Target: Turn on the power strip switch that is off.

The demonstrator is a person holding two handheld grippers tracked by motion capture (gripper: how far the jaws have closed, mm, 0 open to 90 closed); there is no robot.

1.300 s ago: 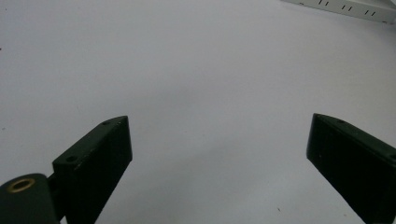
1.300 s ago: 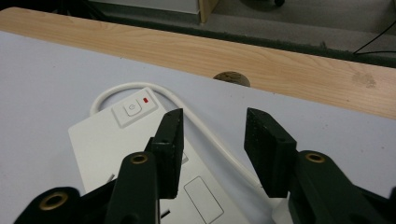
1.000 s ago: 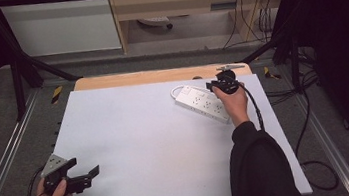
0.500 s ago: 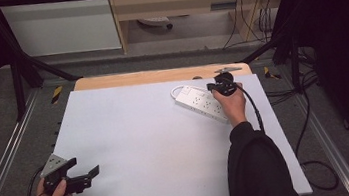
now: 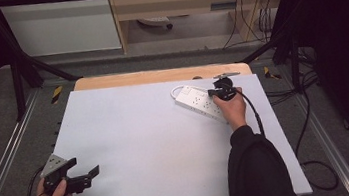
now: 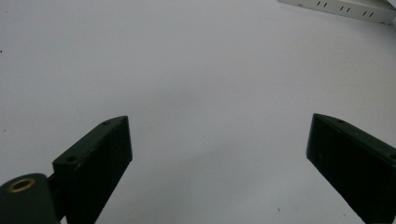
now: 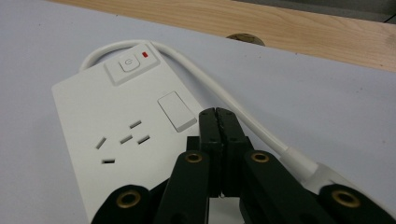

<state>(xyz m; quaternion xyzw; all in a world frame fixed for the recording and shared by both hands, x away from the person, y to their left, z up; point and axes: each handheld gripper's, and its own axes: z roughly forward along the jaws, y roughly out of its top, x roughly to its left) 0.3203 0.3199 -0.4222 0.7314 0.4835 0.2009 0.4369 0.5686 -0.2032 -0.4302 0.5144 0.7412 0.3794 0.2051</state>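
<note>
Right now the right gripper (image 7: 218,112) sits over the white power strip (image 5: 198,101), which lies toward 1 o'clock on the white counter (image 5: 158,145), its long axis running from 10 o'clock down to 4 o'clock in the high view. In the right gripper view the two black jaws are pressed flat together with nothing between them, their joined tip hanging just above the strip's top face, beside the blank white rocker panel (image 7: 176,111); the power button (image 7: 127,62) with its small red lamp (image 7: 145,54) lies farther ahead, at about 11 o'clock from the tip. So any press on that button looks to call for a short push forward along the strip's length. The strip's white cable (image 7: 219,88) loops round at the jaws' right. The left gripper (image 5: 82,176) rests well apart at 7 o'clock on the counter, jaws spread wide over bare surface, so the right hand is clearly the nearer one. Against the earlier high-view frames, the right jaws have just been closing on nothing, the right hand has barely shifted, and the left has kept its place.
</note>
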